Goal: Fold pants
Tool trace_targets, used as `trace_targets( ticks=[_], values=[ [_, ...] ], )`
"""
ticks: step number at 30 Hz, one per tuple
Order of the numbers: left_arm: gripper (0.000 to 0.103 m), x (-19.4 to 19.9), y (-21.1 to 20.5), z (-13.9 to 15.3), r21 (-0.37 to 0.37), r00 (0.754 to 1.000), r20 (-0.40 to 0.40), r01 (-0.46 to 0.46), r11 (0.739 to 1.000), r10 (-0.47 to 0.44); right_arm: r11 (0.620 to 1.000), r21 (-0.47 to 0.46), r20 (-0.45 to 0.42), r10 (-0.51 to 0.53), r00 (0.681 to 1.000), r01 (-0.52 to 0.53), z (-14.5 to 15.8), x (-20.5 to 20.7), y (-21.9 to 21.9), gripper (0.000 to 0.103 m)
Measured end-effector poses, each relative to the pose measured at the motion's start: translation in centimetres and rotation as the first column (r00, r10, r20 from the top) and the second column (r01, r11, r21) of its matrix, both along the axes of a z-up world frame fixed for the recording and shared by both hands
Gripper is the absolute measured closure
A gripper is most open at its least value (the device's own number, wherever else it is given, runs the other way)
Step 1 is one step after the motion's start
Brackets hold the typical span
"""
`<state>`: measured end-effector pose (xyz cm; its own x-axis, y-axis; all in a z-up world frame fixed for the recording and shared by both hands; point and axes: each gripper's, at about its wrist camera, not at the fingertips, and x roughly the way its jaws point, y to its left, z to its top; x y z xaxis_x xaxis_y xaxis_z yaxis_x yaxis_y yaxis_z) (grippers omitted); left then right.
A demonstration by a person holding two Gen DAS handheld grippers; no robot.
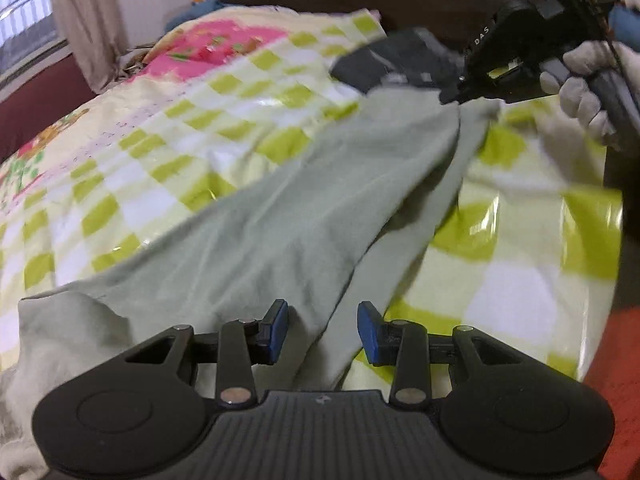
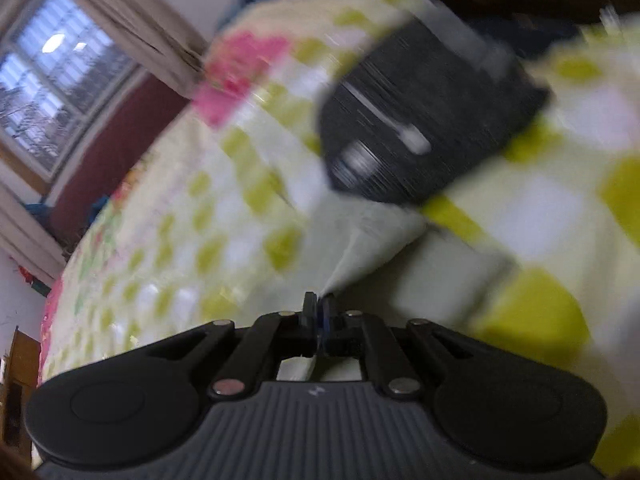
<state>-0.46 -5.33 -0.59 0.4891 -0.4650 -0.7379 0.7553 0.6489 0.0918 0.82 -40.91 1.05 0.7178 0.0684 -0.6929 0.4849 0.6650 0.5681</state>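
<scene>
pants point(image 1: 280, 216) lie on the bedspread point(image 1: 160, 128); folded garment point(image 1: 384, 64) beyond them.

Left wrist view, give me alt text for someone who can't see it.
Pale green pants lie stretched across a bed covered by a green-and-white checked blanket. The left gripper hangs open above their near end, while the right gripper, in a gloved hand, pinches the far end beside a dark folded garment.

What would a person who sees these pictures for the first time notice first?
Pale green pants stretch across a bed cover of green and white checks. The right tongs pinch their far end, near a dark folded garment, while the left tongs stand open over the near end.
</scene>
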Motion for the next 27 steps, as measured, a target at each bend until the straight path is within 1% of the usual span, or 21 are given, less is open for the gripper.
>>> trace_targets(
  ticks=[2,4,6,8,9,10,11,12,14,17,19,20,21,22,23,24,26,27],
  values=[
    [0.049,-0.3,-0.2,-0.2,0.022,1.0,0.011,0.003,1.0,-0.003,0.999,0.042,0.022,-0.006,1.0,0.005,-0.9,-0.6,-0.5,0.094],
    [0.046,0.0,-0.1,-0.2,0.023,1.0,0.003,-0.012,1.0,0.012,0.998,0.058,0.043,-0.012,0.999,0.009,-1.2,-0.6,-0.9,0.09],
    [0.044,0.2,-0.1,-0.2,0.025,1.0,0.0,-0.023,0.999,0.023,0.999,0.047,0.055,-0.022,0.998,0.02,-1.2,-0.1,-1.1,0.076],
    [0.044,0.4,-0.2,-0.3,0.032,1.0,0.011,-0.027,0.999,0.027,0.998,0.061,0.069,-0.036,0.997,0.031,-1.4,0.2,-1.4,0.075],
    [0.044,0.4,-0.3,-0.4,0.035,0.999,0.019,-0.028,0.999,0.027,0.996,0.075,0.067,-0.046,0.997,0.041,-1.6,0.3,-1.6,0.082],
    [0.044,0.5,-0.4,-0.4,0.037,0.999,0.027,-0.03,0.999,0.029,0.994,0.094,0.065,-0.056,0.996,0.049,-1.5,0.6,-1.7,0.092],
    [0.047,0.7,-0.3,-0.4,0.044,0.999,0.035,-0.037,0.998,0.036,0.993,0.106,0.075,-0.055,0.996,0.047,-1.3,0.6,-1.9,0.1],
    [0.057,1.0,-0.1,-0.1,0.047,0.998,0.043,-0.049,0.998,0.047,0.993,0.109,0.111,-0.052,0.992,0.04,-0.4,0.6,-1.8,0.099],
    [0.065,1.5,0.6,0.8,0.034,0.996,0.049,-0.077,0.996,0.076,0.994,0.107,0.195,-0.042,0.98,0.021,1.8,0.1,-1.6,0.1],
    [0.065,1.8,1.9,2.8,0.0,0.992,0.08,-0.095,0.995,0.095,0.995,0.095,0.274,-0.046,0.961,0.02,4.5,-1.5,-1.8,0.1],
    [0.065,1.6,2.1,3.3,-0.012,0.992,0.09,-0.089,0.996,0.09,0.998,0.059,0.253,-0.035,0.967,0.021,4.7,-2.3,-1.7,0.1],
    [0.065,1.5,2.0,3.1,-0.012,0.993,0.083,-0.084,0.996,0.085,0.999,0.028,0.216,-0.029,0.976,0.024,4.2,-2.5,-1.5,0.1],
    [0.065,1.4,1.9,2.6,-0.006,0.994,0.073,-0.078,0.997,0.079,1.0,-0.003,0.157,-0.03,0.987,0.031,3.3,-2.4,-1.4,0.097],
    [0.065,1.3,1.6,2.0,0.002,0.996,0.059,-0.073,0.997,0.072,1.0,-0.007,0.097,-0.027,0.995,0.028,2.3,-2.1,-1.5,0.095],
    [0.065,1.1,1.3,1.3,0.011,0.997,0.043,-0.064,0.998,0.063,0.999,0.02,0.035,-0.028,0.999,0.028,1.1,-1.9,-1.9,0.095],
    [0.064,0.8,0.9,0.8,0.022,0.998,0.03,-0.053,0.998,0.052,0.998,0.049,0.016,-0.047,0.999,0.046,0.4,-2.2,-2.0,0.095],
    [0.062,0.0,0.4,0.0,0.052,1.0,0.018,-0.025,0.998,0.024,0.992,0.102,0.039,-0.082,0.996,0.078,-0.3,-3.5,-2.4,0.094],
    [0.061,-0.3,0.2,-0.4,0.069,1.0,0.012,-0.012,0.998,0.011,0.99,0.108,0.051,-0.098,0.994,0.092,-0.3,-4.2,-2.6,0.09]
  ],
)
